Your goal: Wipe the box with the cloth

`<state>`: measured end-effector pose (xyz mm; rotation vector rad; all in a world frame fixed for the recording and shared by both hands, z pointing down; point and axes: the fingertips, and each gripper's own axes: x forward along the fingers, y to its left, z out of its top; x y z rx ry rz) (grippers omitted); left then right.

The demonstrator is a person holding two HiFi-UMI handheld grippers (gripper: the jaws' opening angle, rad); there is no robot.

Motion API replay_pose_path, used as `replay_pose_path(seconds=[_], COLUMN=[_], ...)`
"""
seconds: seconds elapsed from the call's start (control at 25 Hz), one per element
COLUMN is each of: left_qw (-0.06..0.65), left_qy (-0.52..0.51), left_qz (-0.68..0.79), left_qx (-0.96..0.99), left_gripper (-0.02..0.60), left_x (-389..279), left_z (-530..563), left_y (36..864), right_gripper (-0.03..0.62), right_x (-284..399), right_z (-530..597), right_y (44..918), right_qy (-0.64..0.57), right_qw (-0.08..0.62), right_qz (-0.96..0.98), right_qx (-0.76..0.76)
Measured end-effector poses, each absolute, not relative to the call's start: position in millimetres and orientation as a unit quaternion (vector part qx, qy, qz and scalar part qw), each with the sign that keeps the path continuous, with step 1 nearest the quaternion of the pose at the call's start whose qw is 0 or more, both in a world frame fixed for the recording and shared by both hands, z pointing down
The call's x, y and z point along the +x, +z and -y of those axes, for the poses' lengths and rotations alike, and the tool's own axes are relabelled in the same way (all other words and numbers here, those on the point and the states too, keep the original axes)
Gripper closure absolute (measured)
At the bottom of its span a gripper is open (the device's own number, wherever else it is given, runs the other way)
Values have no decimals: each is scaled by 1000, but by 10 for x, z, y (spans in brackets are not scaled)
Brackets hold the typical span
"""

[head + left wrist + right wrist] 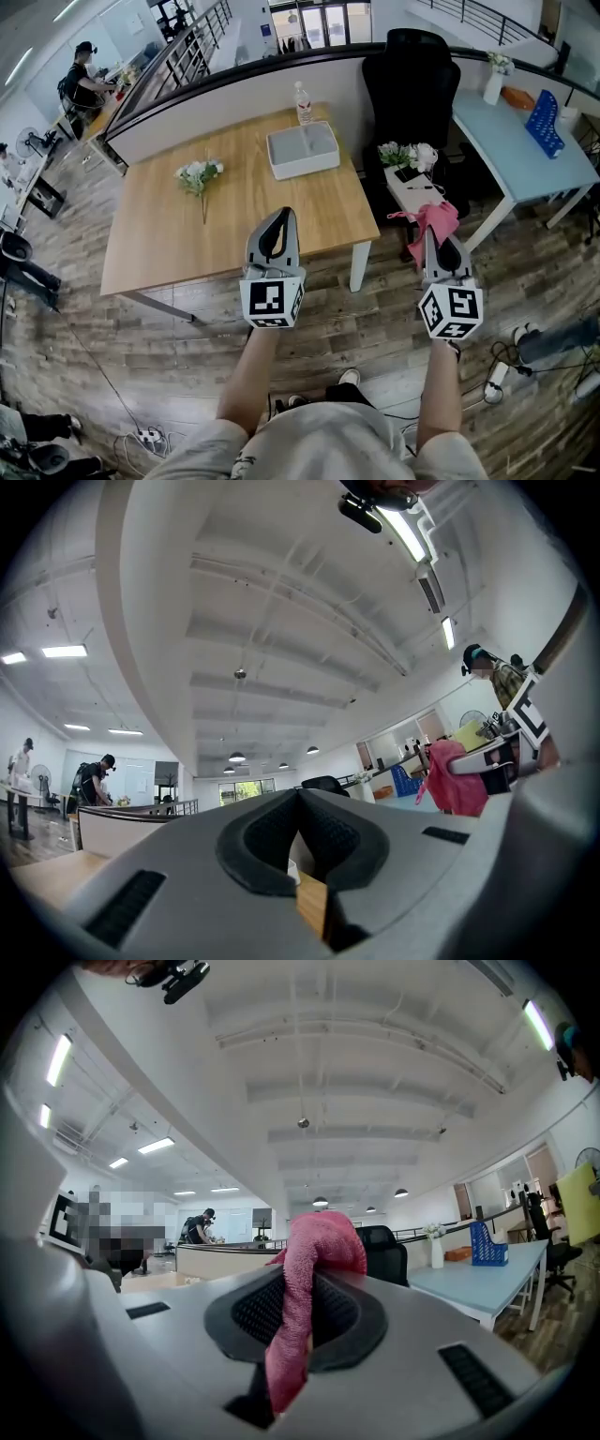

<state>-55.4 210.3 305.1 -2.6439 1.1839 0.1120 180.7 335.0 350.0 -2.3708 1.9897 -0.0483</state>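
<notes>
A white rectangular box [303,150] sits on the far part of the wooden table [169,234]. The pink cloth [434,219] is clamped in my right gripper [432,236], which is held off the table's right front corner, over the floor. In the right gripper view the cloth [312,1252] pokes up between the shut jaws of the right gripper [302,1283] and droops toward the camera. My left gripper [284,216] hovers by the table's near edge, well short of the box. Its jaws [300,797] are shut with nothing between them.
A water bottle [303,103] stands behind the box and a flower sprig [199,175] lies left of it. A black office chair [411,84], a small white stand with flowers [409,167] and a light blue desk [511,141] are on the right. Cables lie on the wooden floor [141,436].
</notes>
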Motion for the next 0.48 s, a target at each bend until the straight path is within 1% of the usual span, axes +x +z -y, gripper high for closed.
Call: replay_pose_path(seconds=[0.24,0.48], left_qw=[123,117], left_qy=[29,17], left_qz=[-398,-395], left_qx=[-909,-911], left_gripper=[568,568], left_x=[-231,-48], left_z=[-2165,-2166], left_y=[3119,3225], right_gripper=[535,536], right_x=[2042,2235], right_z=[-3372,-3380], right_y=[3566,3648], right_qy=[-12,-25], right_qw=[12,26], right_qz=[-643,-635], right_qx=[-766,-772])
